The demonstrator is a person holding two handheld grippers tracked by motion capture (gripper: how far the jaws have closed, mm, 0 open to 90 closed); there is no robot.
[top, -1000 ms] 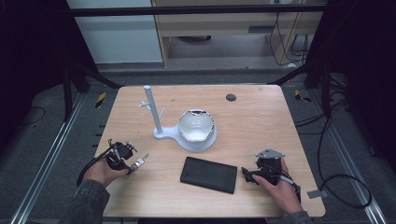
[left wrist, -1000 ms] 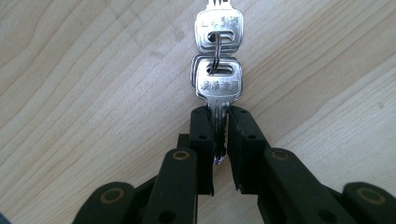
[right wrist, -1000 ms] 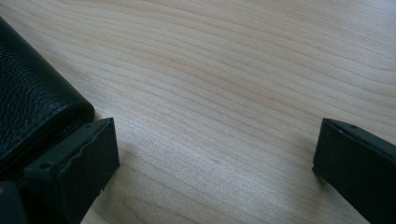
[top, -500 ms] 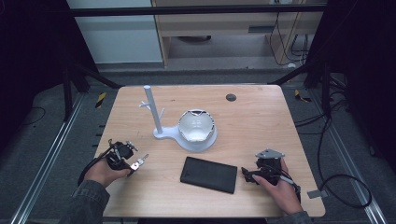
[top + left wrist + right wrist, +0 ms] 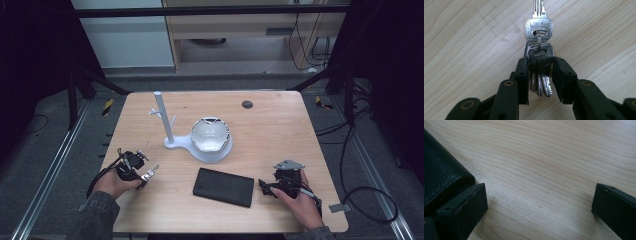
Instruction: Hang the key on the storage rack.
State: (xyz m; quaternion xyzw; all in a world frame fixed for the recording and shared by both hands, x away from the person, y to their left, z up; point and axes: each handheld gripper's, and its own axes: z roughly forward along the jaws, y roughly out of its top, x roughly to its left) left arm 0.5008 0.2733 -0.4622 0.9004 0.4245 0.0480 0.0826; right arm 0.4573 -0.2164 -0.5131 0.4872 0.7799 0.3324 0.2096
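A bunch of silver keys (image 5: 539, 53) lies on the wooden table (image 5: 280, 135), one key pointing away from the rest. My left gripper (image 5: 539, 65) sits at the table's left front (image 5: 141, 175). Its jaws have just been closing, and their pads now touch both sides of the key heads. A black leather wallet (image 5: 223, 187) lies flat at the front centre. My right gripper (image 5: 264, 187) rests just right of it, open wide (image 5: 539, 192), with bare wood between the jaws. The wallet's corner (image 5: 446, 177) lies against the outside of one jaw.
A white stand with an upright post (image 5: 164, 117) and a white bowl-shaped shell (image 5: 211, 137) on its base stands mid-table. A small dark disc (image 5: 247, 104) lies near the far edge. Dark floor, rails and cables surround the table.
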